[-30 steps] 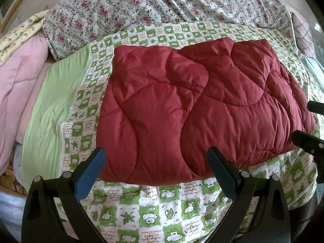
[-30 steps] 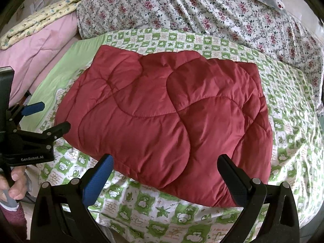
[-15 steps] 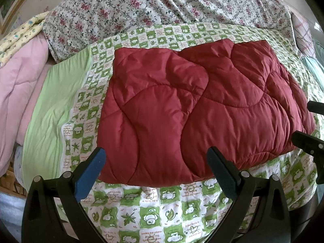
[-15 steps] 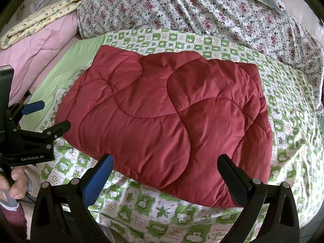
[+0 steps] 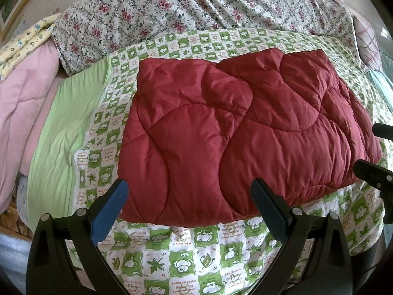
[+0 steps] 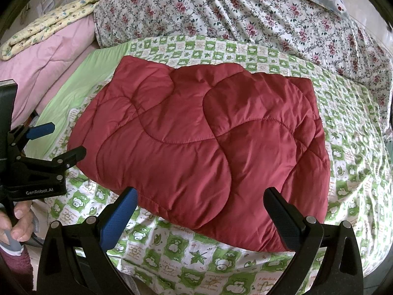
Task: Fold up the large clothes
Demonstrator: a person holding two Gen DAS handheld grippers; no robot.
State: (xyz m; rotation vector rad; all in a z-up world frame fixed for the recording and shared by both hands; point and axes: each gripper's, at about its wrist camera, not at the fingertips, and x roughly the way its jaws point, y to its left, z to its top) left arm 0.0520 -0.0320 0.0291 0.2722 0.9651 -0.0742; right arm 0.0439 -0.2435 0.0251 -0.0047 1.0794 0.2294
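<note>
A green-and-white checked sheet (image 5: 186, 253) printed with cartoon animals and leaves is spread over the bed. A plain light-green panel (image 5: 59, 147) is seen along its left edge. A floral quilt (image 6: 221, 12) with pink roses is heaped behind. Pink bedding (image 6: 49, 66) is piled at far left, topped by a folded yellow printed blanket (image 6: 51, 24).

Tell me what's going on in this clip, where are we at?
A person holds a gripper in each hand over a bed. A red quilted garment lies folded into a rough rectangle on the green checked sheet. The left gripper and right gripper are both open above its near edge, touching nothing. Whether another fold is coming can't be told.
</note>
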